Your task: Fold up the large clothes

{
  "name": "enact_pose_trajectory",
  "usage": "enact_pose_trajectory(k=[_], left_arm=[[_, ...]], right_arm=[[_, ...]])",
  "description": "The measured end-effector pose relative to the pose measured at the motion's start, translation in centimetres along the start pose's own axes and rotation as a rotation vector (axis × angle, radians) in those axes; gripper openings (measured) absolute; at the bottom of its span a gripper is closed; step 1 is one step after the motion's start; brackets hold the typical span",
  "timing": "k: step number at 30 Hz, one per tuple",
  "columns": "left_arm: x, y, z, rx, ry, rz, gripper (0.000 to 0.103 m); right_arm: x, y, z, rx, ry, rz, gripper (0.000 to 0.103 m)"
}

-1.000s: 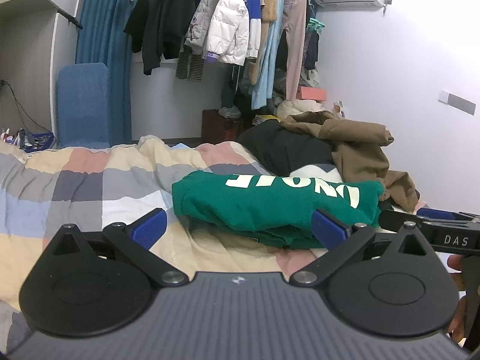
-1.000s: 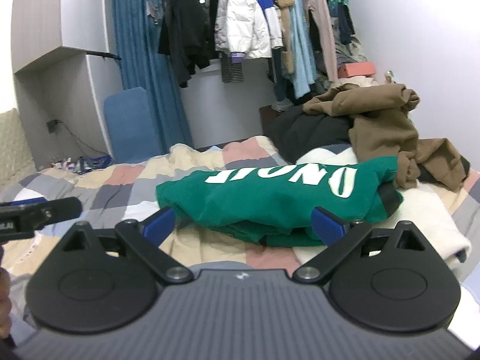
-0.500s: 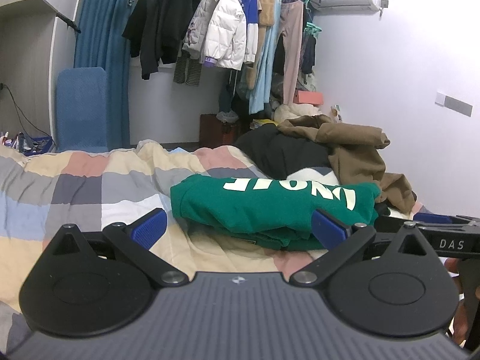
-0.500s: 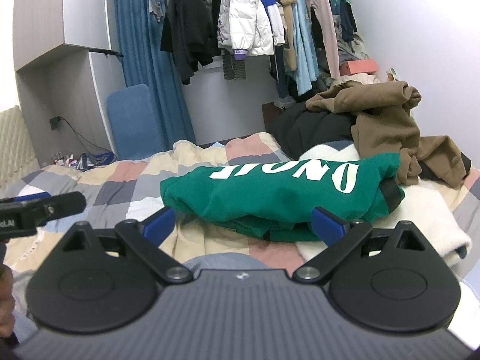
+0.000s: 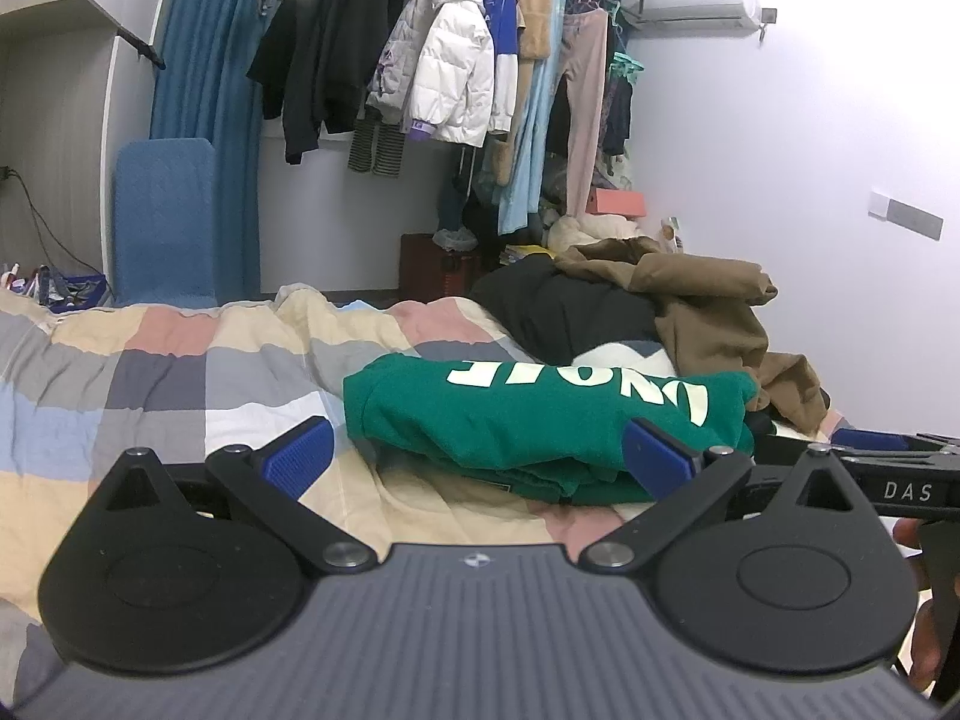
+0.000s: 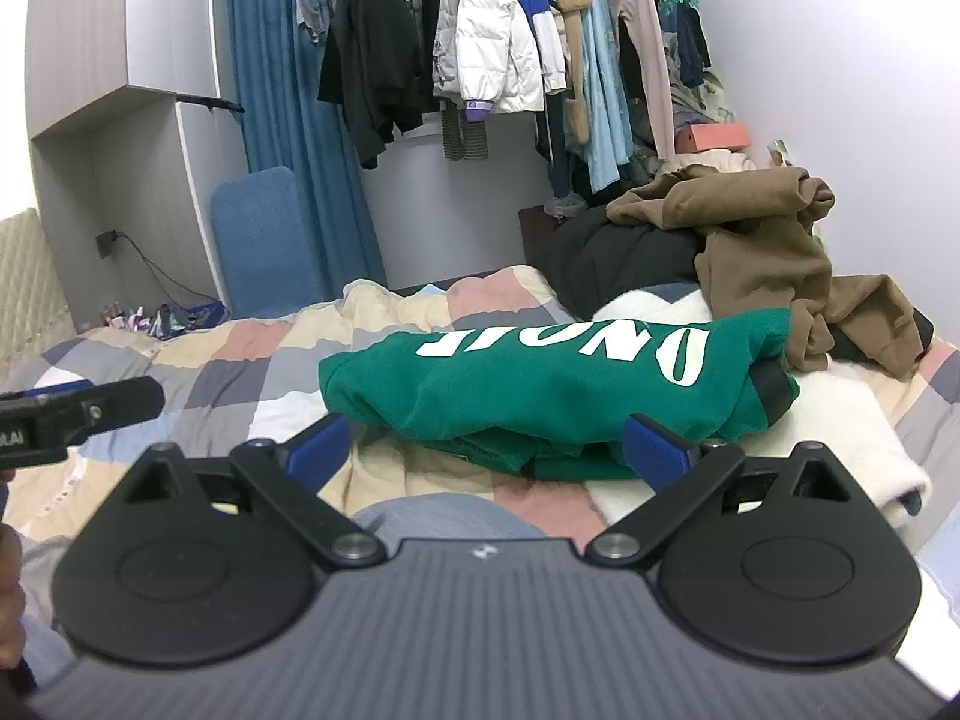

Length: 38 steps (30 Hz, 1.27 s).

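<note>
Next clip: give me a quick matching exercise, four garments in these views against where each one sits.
Things:
1. green sweatshirt with white lettering
2. brown garment
3. white puffer jacket
4. black garment

Places:
A. hanging on the rail
B. folded on the patchwork quilt
C. heaped on top of the pile
D. under the brown one

Pairs: 1-B, 2-C, 3-A, 4-D

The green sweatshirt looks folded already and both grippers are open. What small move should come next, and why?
Probably draw both grippers back and turn toward the brown garment. The green sweatshirt lies as a compact folded bundle on the checked quilt; the left gripper and right gripper are open, holding nothing, while the brown one lies crumpled on the pile behind.
</note>
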<state>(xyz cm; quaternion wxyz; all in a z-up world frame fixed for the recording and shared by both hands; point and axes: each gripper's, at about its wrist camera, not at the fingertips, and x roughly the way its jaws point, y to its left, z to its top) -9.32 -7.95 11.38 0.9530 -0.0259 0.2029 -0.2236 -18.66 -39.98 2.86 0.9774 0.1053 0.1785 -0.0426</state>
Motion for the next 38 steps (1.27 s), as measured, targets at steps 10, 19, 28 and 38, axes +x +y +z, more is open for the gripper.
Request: enact_pose_trajectory(k=[10,19,28,38], left_arm=[[-0.07,-0.15,0.13,-0.002,-0.003,0.008,0.103],[-0.10,-0.12,0.19,-0.008,-0.003,0.005,0.103],[-0.17,-0.20,0.50,-0.026,-0.001,-0.007,0.103],[-0.17,-0.49,0.67,-0.034,-0.004,-0.008,0.103]], right_arm=[[0.23,-0.06,-0.30,-0.004,0.009,-0.005,0.099],[0.19,-0.03,-0.39,-0.001,0.014,-0.002,0.099],[0.20,-0.09,-0.17,-0.006,0.012,-0.002,0.099],[0.14,-0.15,-0.11,-0.011,0.006,-0.008,0.099]])
